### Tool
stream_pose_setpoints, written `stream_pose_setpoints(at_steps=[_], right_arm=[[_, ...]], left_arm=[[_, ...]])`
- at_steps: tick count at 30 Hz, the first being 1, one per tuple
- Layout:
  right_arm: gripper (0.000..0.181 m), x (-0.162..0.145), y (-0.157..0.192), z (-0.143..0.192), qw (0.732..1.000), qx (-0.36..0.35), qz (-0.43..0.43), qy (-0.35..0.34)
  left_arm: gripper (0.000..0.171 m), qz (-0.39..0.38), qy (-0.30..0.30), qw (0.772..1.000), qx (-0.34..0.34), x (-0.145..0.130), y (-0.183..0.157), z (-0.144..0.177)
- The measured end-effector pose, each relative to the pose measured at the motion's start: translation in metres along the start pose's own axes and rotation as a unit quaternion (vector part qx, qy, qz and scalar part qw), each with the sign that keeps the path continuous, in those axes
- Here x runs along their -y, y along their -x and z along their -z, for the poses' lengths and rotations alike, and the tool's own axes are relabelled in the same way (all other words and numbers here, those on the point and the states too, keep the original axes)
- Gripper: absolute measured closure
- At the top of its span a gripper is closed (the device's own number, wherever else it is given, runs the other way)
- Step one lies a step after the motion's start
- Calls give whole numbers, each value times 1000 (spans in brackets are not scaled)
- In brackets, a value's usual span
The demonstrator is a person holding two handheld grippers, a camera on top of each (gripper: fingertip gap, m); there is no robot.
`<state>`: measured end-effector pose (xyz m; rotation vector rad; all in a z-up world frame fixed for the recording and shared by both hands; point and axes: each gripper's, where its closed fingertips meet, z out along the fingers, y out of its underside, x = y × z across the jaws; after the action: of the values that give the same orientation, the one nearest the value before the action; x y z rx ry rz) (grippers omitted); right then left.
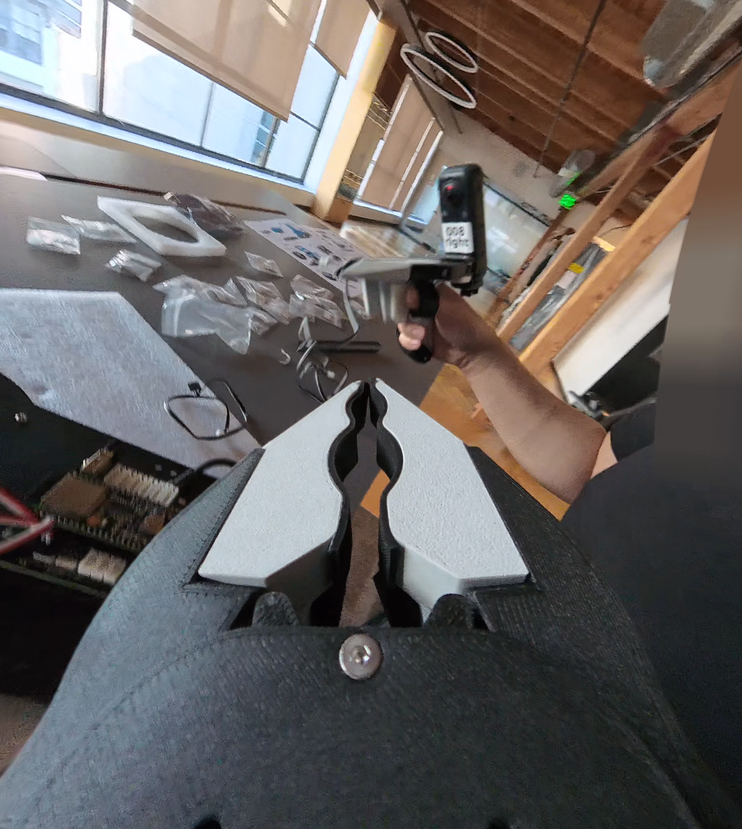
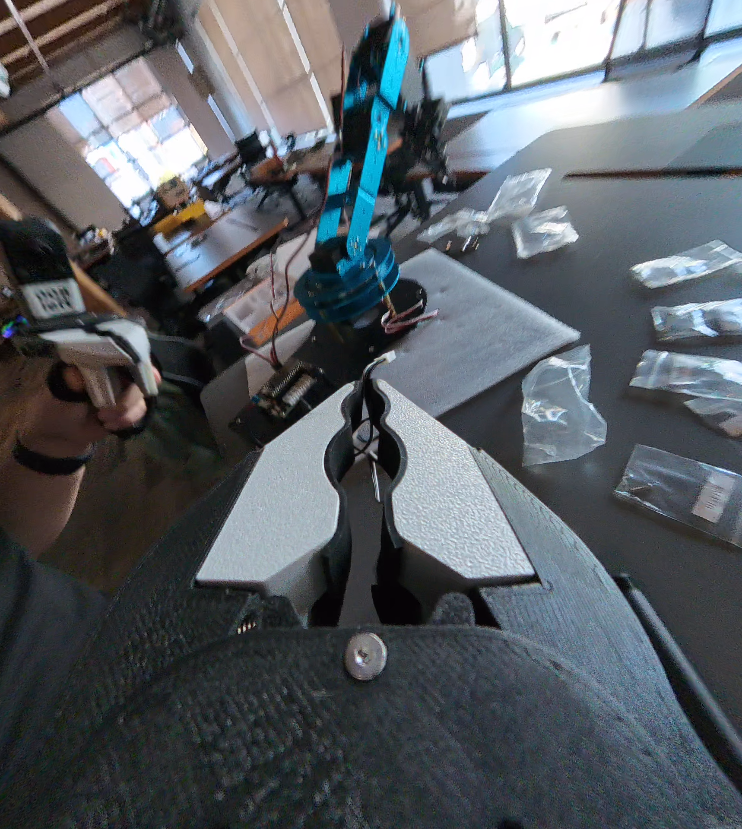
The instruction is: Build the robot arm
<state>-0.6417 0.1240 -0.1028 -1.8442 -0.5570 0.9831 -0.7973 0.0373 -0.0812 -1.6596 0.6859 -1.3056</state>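
My right gripper [image 2: 367, 385] is shut on a thin black cable [image 2: 367, 372]. The cable's white connector [image 2: 386, 357] sticks out just past the fingertips, and the rest of the cable hangs down between the fingers. The gripper is held above the near edge of a grey foam mat [image 2: 486, 323], close to a circuit board [image 2: 284, 390]. My left gripper [image 1: 368, 385] is shut, and I see nothing between its pads. It is raised over the dark table [image 1: 270, 381], right of the circuit board [image 1: 104, 498]. A black cable loop [image 1: 207, 412] lies on the mat [image 1: 82, 359].
A blue robot arm [image 2: 360, 215] stands on the mat with red-white wires running to the board. Several clear plastic bags [image 2: 557, 412] of small parts lie on the table [image 2: 629, 215], as do a white foam frame [image 1: 158, 229] and a printed sheet [image 1: 302, 240]. Some 20 cm of space lies between my two pairs of fingers.
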Motion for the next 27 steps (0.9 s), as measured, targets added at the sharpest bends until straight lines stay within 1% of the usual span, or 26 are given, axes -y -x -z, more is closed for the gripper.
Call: stream_pose_setpoints(at_steps=[2, 4, 7, 8, 10, 14, 15, 16, 18, 19, 21, 25, 27], right_arm=[[181, -16, -10, -19, 999, 19, 5, 45], [181, -34, -22, -30, 995, 25, 26, 94], [180, -52, -36, -34, 987, 30, 59, 146], [172, -54, -39, -33, 986, 33, 66, 150], [155, -52, -43, -23, 985, 41, 79, 148], [154, -40, -53, 21, 987, 43, 106, 115], [155, -41, -58, 33, 986, 38, 110, 116], [159, -46, -67, 43, 985, 21, 113, 128], [160, -68, -87, 54, 976, -25, 124, 180], [159, -81, -89, 57, 969, -29, 129, 210], [154, -97, -85, 55, 962, -30, 128, 239], [154, -108, -79, 46, 958, -37, 138, 248], [154, -117, -79, 45, 951, -35, 151, 266]], left_arm=[[171, -19, -5, 1000, 22, 9, -2, -16], [171, -32, -7, 999, 40, 15, -4, -29], [171, -34, -6, 997, 66, 18, -3, -42], [171, -30, -3, 997, 71, 17, -3, -44], [171, -16, 5, 997, 78, 15, -2, -48], [171, -13, 17, 994, 107, 17, 2, -47], [171, -15, 18, 993, 116, 18, 3, -46], [171, -15, 18, 992, 124, 19, 4, -45], [171, -12, 15, 991, 133, 21, 5, -45], [171, -10, 15, 991, 135, 21, 4, -45], [171, -11, 16, 990, 140, 21, 3, -46], [171, -14, 23, 989, 143, 19, 6, -52], [171, -10, 26, 990, 140, 19, 9, -56]])
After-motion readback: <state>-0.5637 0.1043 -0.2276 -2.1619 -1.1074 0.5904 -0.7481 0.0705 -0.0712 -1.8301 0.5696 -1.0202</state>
